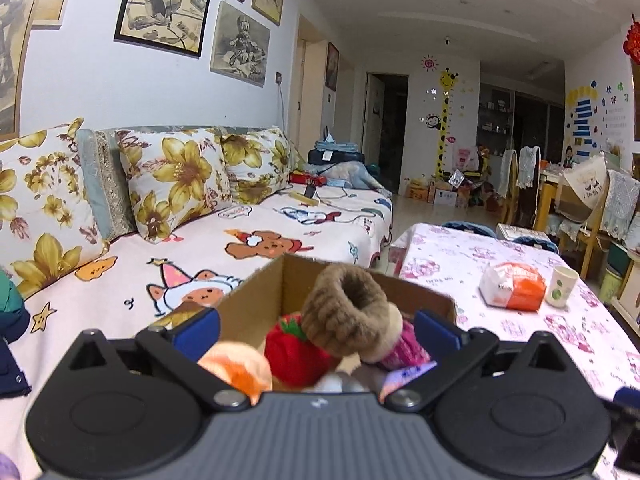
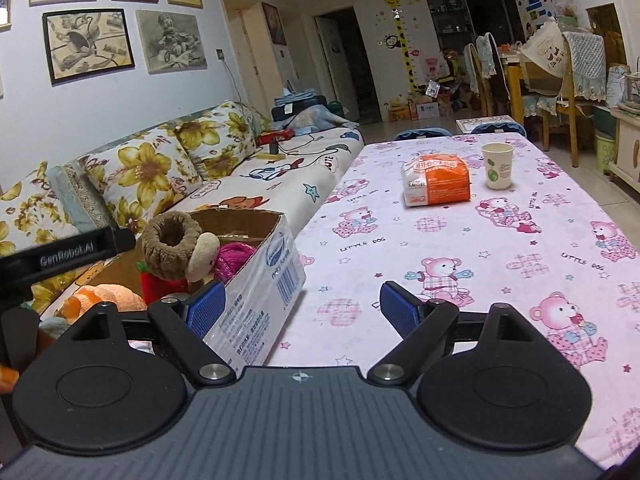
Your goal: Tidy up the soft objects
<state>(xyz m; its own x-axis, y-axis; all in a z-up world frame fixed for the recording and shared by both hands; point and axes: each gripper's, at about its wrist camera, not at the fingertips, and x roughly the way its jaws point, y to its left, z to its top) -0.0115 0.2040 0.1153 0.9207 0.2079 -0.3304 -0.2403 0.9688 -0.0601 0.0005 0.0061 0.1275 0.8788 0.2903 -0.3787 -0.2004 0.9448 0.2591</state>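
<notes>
A cardboard box (image 1: 256,292) (image 2: 256,292) stands at the table's left edge by the sofa. It holds a brown furry ring-shaped toy (image 1: 346,312) (image 2: 172,244), a red knitted toy (image 1: 290,354) (image 2: 160,280), an orange and cream plush (image 1: 236,368) (image 2: 100,296) and a magenta yarn ball (image 1: 406,350) (image 2: 234,260). My left gripper (image 1: 316,332) is open just over the box, its blue pads on either side of the toys, holding nothing. My right gripper (image 2: 300,306) is open and empty by the box's right side, over the tablecloth.
The table (image 2: 460,248) has a pink bear-print cloth. An orange and white packet (image 2: 436,180) (image 1: 512,286) and a paper cup (image 2: 498,166) (image 1: 562,286) stand at its far end. The sofa (image 1: 200,240) with floral cushions runs along the left. Chairs stand at the back right.
</notes>
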